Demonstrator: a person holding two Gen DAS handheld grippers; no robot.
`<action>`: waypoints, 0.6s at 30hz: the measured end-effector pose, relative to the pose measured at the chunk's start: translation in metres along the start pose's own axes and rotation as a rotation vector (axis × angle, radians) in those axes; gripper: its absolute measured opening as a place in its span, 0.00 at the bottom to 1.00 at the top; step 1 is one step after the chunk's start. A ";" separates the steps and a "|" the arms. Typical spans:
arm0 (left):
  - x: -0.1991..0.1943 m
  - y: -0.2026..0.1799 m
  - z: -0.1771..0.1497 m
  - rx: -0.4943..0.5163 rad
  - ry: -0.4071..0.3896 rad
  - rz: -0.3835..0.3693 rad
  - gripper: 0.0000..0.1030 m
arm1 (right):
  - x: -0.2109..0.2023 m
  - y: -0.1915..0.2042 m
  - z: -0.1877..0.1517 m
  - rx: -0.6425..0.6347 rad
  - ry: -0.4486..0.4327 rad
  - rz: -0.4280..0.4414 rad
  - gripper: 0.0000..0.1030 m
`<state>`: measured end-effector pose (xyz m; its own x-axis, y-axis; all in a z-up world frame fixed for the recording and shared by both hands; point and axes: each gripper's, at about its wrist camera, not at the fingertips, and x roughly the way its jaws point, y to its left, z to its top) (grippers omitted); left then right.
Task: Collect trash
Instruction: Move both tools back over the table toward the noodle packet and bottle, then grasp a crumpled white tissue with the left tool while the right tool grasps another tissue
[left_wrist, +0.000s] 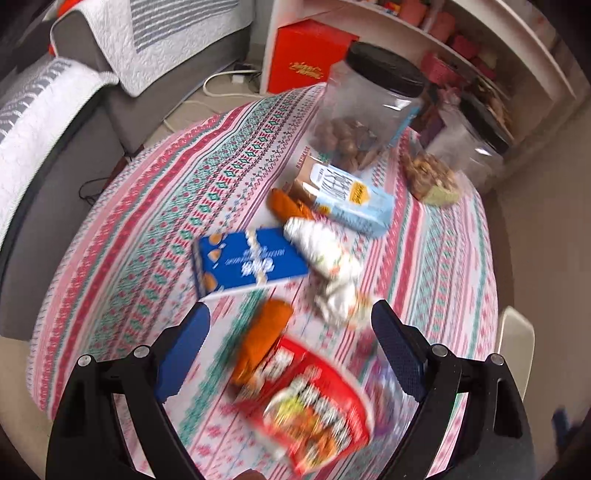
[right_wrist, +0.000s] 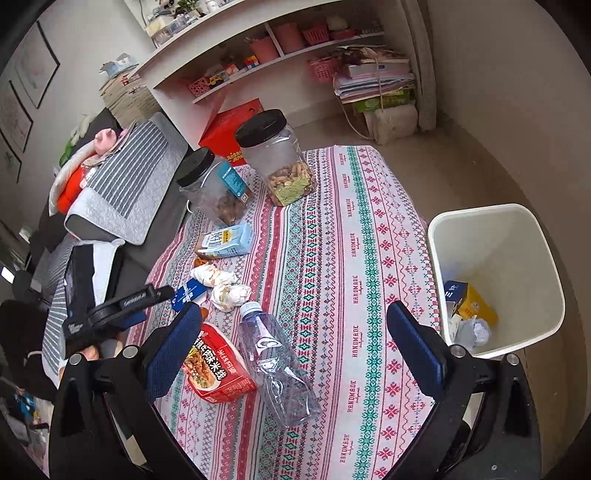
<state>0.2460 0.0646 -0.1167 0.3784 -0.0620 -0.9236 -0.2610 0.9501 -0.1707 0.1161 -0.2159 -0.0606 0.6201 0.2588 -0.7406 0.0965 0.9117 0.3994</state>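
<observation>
Trash (right_wrist: 221, 365) on patterned tablecloth (right_wrist: 369, 258), white bin (right_wrist: 495, 280) alongside, both grippers' fingers (left_wrist: 399, 350) apart, empty.

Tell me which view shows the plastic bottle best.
The right wrist view. There the crushed clear bottle lies whole and sharp on the tablecloth, beside the red noodle box. The left wrist view shows at most a blurred clear patch right of that box, too smeared to make out.

Motion blur smears the red noodle packet (left_wrist: 314, 406) and orange wrapper (left_wrist: 264, 336); its print is unreadable.
</observation>
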 end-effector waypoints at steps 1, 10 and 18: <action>0.010 -0.002 0.006 -0.023 0.012 -0.006 0.80 | 0.005 -0.003 0.002 0.005 0.001 -0.016 0.93; 0.083 -0.032 0.023 -0.107 0.077 0.028 0.57 | 0.027 -0.013 0.007 -0.021 0.021 -0.091 0.93; 0.043 -0.030 0.012 -0.002 0.038 -0.045 0.41 | 0.041 0.000 -0.004 -0.111 0.083 -0.094 0.93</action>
<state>0.2808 0.0374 -0.1473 0.3561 -0.1163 -0.9272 -0.2461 0.9455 -0.2131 0.1384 -0.2040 -0.0929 0.5452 0.1916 -0.8161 0.0619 0.9617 0.2671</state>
